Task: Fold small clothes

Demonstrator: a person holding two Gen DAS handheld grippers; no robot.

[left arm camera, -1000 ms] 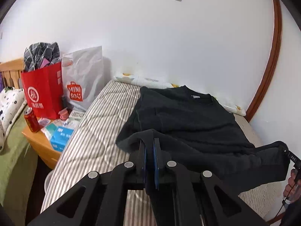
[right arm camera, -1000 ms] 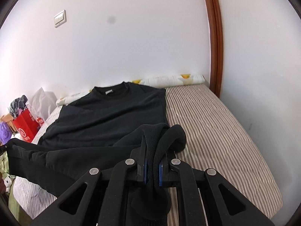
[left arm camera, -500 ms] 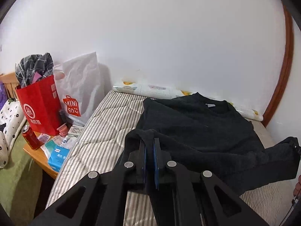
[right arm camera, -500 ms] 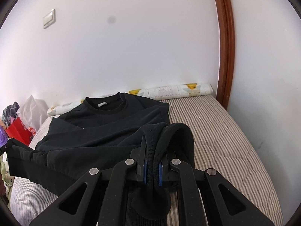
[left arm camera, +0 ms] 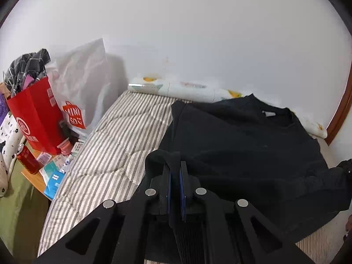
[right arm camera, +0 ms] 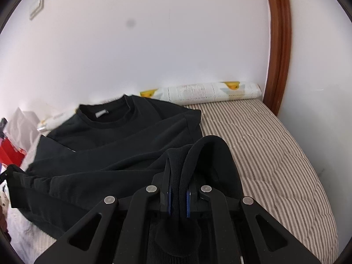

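A black sweatshirt (left arm camera: 242, 140) lies on the striped bed (left arm camera: 123, 136), collar toward the wall. It also shows in the right wrist view (right arm camera: 123, 145). My left gripper (left arm camera: 175, 169) is shut on the left corner of its lower hem. My right gripper (right arm camera: 178, 171) is shut on the right corner of the hem, with cloth bunched over the fingers. The hem edge is held up above the bed and stretched between both grippers, over the lower body of the shirt.
A rolled patterned mat (right arm camera: 211, 91) lies along the wall at the bed's far edge. Left of the bed a wooden side table (left arm camera: 38, 180) carries a red paper bag (left arm camera: 35, 118), a white Miniso bag (left arm camera: 81, 83), a red can (left arm camera: 27, 159) and small boxes. A brown door frame (right arm camera: 278, 44) stands at right.
Both grippers have carried the held hem forward toward the collar. The collar and wall now look closer in both views.
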